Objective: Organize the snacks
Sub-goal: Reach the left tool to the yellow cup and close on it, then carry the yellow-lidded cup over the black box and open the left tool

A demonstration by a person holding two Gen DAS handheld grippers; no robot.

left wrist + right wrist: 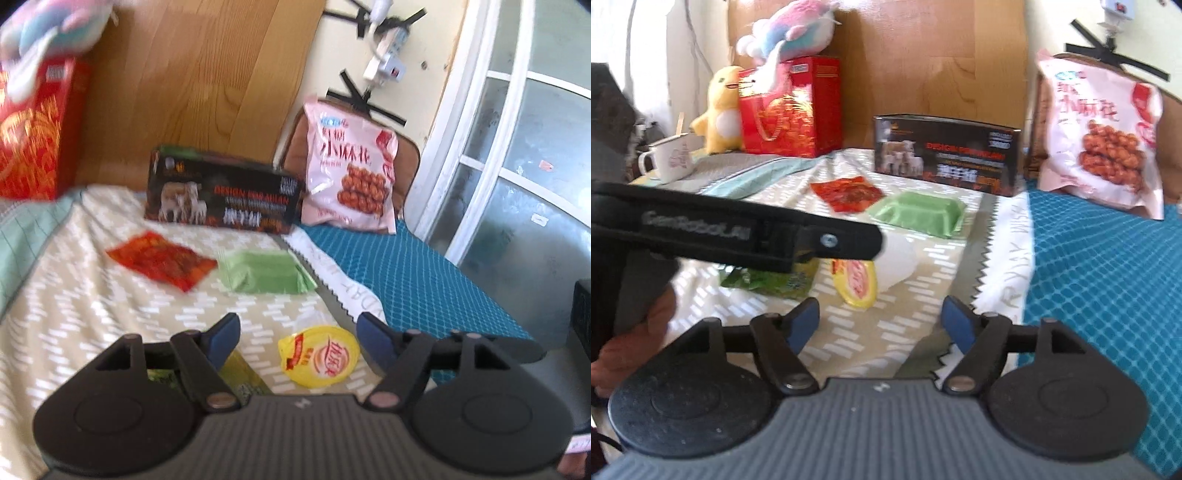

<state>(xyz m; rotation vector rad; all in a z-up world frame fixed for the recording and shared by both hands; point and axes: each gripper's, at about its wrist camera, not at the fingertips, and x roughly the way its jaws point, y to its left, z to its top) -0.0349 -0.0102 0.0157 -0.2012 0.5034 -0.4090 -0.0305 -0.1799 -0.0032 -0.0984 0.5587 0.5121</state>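
blue-tipped fingers (236,334) of the left gripper (298,332) stand wide apart and empty, straddling the yellow-lidded cup (319,355), which lies on its side on the bed (74,295) at about 1 o'clock, nearly between the tips. its long axis seems to run away from the camera. left is much the nearer hand; the right gripper (881,319), fingers also apart and empty, hangs behind with the cup at 11 o'clock. counted: one cup, one green packet (768,282), one red packet (162,260), one green pack (264,271), one dark box (221,192), one pink bag (349,168).
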